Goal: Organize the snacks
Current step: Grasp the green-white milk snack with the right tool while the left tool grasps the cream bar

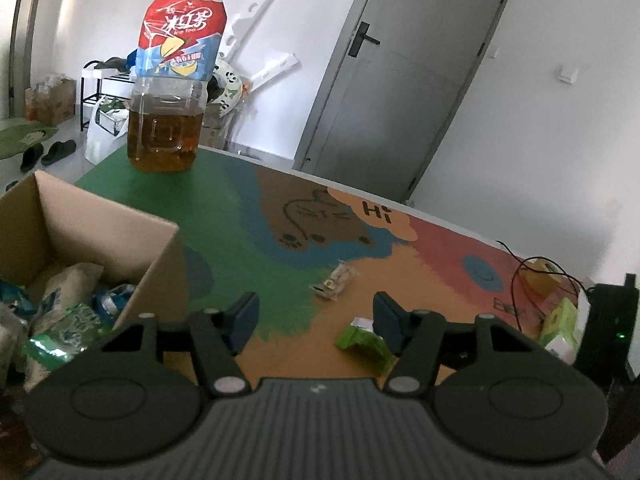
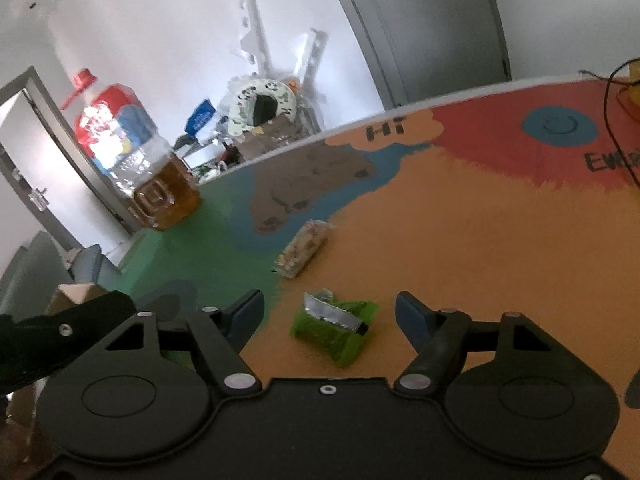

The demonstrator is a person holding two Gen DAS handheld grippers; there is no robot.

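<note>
A green snack packet [image 2: 334,330] with a silver end lies on the orange part of the table mat, between the fingers of my right gripper [image 2: 330,312], which is open; the pads do not touch it. The same green packet [image 1: 360,340] shows in the left wrist view beside the right finger of my left gripper [image 1: 314,314], also open and empty. A clear-wrapped snack bar [image 1: 334,280] [image 2: 302,250] lies a little farther out on the mat. At the left stands a cardboard box [image 1: 156,256] holding several wrapped snacks [image 1: 68,312].
A big ice tea bottle [image 1: 168,120] [image 2: 160,188] stands on the green far corner of the mat. A yellow object with cables [image 1: 540,276], green cartons [image 1: 560,324] and a black device [image 1: 608,320] sit at the right edge. Door and clutter behind.
</note>
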